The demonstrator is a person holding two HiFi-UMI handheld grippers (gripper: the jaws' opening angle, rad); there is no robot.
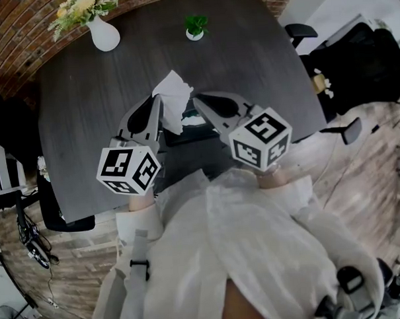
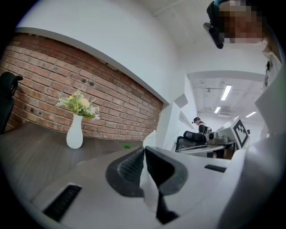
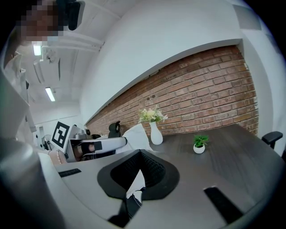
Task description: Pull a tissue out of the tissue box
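From the head view, the left tongs (image 1: pixel 159 98) and the right tongs (image 1: pixel 197 101) reach out side by side over a dark worktop (image 1: pixel 85 107), each with its marker cube towards the person's white sleeves. A white tissue (image 1: pixel 173 94) stands up between the two tips, caught by the left pair and lifted clear above the dark tissue box (image 1: pixel 186 135), which lies on the worktop just under the tongs with a scrap of white at its top. Further back stand a white vase (image 1: pixel 104 35) of flowers and a small potted plant (image 1: pixel 195 27), well apart from each other. In the left gripper view, the tongs are pressed together on the tissue: a white strip runs down between the ribbed pads and a corner pokes out above the tips. The vase stands before a brick wall (image 2: pixel 53 80). In the right gripper view, those tongs are closed tip to tip; a little white shows in the gap behind the tips, and whether it is gripped I cannot tell. Beyond them the tissue hangs from the left tongs, with the vase and the plant behind.
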